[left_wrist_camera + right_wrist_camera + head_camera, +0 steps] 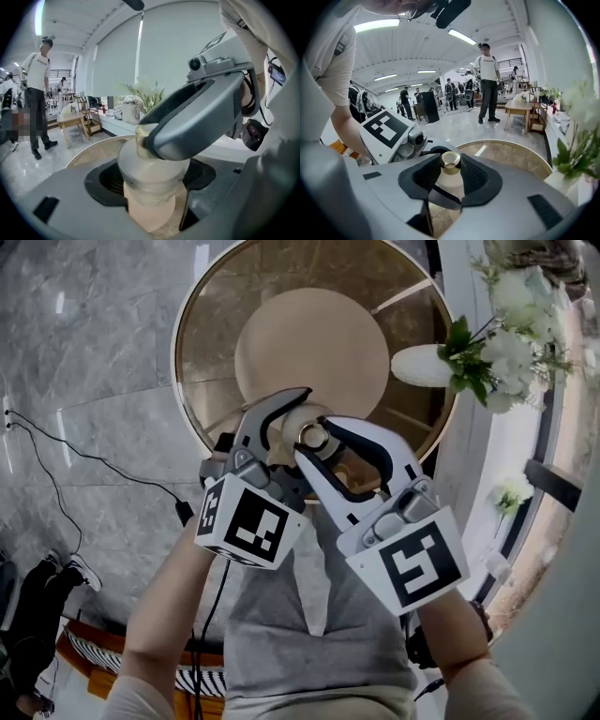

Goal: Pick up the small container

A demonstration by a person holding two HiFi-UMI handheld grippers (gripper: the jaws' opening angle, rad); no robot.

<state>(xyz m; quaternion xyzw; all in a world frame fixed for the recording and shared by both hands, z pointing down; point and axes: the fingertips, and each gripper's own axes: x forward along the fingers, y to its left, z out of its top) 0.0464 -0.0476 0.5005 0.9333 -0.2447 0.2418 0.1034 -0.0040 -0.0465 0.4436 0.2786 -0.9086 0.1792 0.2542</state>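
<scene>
The left claw [287, 423] grasps the small container [152, 171] above the round surface [214, 343], seemingly steadying it while the right claw [317, 439] pinches its gold cap [450, 159].

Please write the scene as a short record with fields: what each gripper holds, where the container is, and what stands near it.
left gripper: closed on the body of the small container
right gripper: closed on the gold cap of the same container
container position: held between both grippers, over the round table
container look: pale frosted body, gold cap on top
nearby: white flowers in a white vase at the table's edge
</scene>
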